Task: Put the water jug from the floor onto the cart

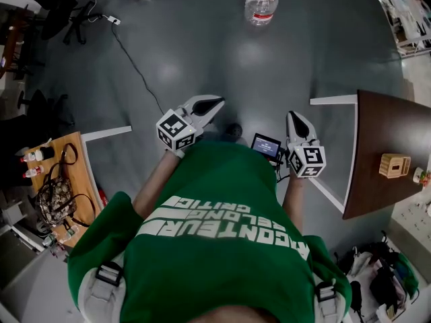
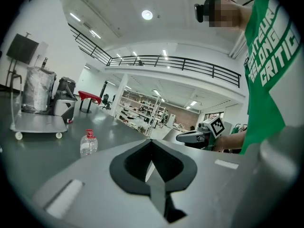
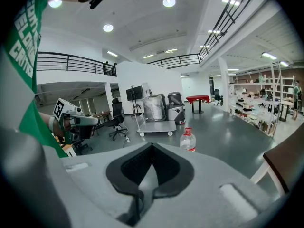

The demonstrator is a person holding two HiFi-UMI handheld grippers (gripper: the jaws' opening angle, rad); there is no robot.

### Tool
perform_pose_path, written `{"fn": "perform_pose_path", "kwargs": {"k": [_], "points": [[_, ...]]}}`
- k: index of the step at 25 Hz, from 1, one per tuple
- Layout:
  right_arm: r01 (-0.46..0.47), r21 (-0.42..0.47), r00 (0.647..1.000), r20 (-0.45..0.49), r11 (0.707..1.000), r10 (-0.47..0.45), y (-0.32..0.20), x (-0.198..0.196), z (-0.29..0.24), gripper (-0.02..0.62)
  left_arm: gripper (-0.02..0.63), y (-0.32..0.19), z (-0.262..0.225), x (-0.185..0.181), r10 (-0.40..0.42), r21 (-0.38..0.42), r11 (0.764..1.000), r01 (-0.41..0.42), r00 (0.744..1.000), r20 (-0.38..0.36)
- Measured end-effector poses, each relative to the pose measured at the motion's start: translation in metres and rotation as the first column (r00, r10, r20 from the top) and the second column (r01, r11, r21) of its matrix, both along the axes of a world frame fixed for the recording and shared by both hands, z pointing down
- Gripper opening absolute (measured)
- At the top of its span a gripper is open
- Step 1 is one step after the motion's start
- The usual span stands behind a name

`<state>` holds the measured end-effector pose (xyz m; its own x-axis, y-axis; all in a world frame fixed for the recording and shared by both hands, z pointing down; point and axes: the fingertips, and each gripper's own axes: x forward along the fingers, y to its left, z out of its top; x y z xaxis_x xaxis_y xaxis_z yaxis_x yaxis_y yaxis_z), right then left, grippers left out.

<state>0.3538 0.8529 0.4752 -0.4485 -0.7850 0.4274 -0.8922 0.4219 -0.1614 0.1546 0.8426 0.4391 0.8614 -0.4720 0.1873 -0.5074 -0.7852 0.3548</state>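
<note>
The water jug (image 1: 261, 4), clear plastic with a red cap and red label, stands upright on the grey floor far ahead of me. It also shows small in the left gripper view as the jug (image 2: 88, 143) and in the right gripper view as the jug (image 3: 188, 140). The flat grey cart (image 3: 154, 126) on castors stands beyond it, loaded with a wrapped drum and a machine; the cart (image 2: 38, 123) sits at the left in the left gripper view. My left gripper (image 1: 217, 101) and right gripper (image 1: 294, 116) are held close to my chest, both shut and empty, far short of the jug.
A dark brown table (image 1: 387, 133) with a small wooden box (image 1: 394, 165) stands at my right. A wooden table (image 1: 75, 173) with bottles and cables is at my left. A black cable (image 1: 135, 66) runs across the floor. Office chairs (image 3: 116, 120) stand left of the cart.
</note>
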Motion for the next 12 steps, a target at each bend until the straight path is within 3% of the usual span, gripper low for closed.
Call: {"fn": "perform_pose_path", "kwargs": {"k": [12], "points": [[0.01, -0.036, 1.0, -0.023, 0.999, -0.011, -0.024, -0.01, 0.004, -0.008, 0.008, -0.033, -0.002, 0.0, 0.017, -0.013, 1.0, -0.017, 0.999, -0.028]]}}
